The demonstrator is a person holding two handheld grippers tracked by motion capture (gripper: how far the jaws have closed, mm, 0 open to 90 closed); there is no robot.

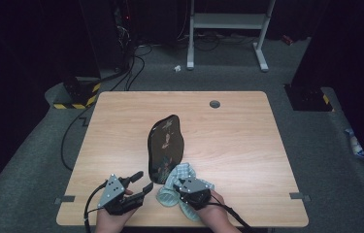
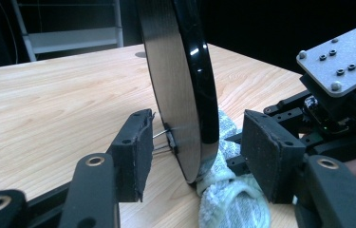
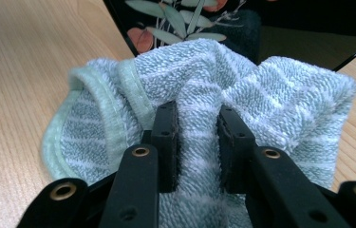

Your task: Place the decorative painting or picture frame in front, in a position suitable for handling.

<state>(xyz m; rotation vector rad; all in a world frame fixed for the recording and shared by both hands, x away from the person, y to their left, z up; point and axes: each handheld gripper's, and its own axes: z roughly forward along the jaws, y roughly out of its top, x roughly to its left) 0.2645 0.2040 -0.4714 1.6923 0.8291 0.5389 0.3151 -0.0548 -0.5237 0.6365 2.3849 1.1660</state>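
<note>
Scene: oval black tray (image 1: 166, 148) with leaf pattern at centre of the high view, standing on edge on the bench (image 1: 238, 145), wooden back toward the left gripper view's camera.
Cloth: pale green towel (image 1: 175, 190) bunched at lower centre of the high view, touching the tray's near end.
Left gripper (image 1: 139, 183): jaws spread wide on either side of the tray's lower edge (image 2: 181, 118), pads clear of both faces, nothing held.
Right gripper (image 3: 197, 142): jaws pinched tight on a fold of towel (image 3: 223, 76), pressed up against the glossy front of the tray (image 3: 175, 23).
Support: seemingly none beyond the towel at the foot and a small clip (image 2: 170, 138) with wire on the back, lower middle of the left gripper view.
Risk, tipping: with the left jaws off, likely fall of the tray flat onto the bench from any push by the towel.
Risk, sliding: possible skid of the bottom edge on smooth wood under wiping pressure.
Risk, snag: possible catch of the left pad (image 2: 135, 147) on the wire, dragging the tray over.
Risk, cloth: loose towel end perhaps trapped under the tray's edge, tugging it when pulled.
</note>
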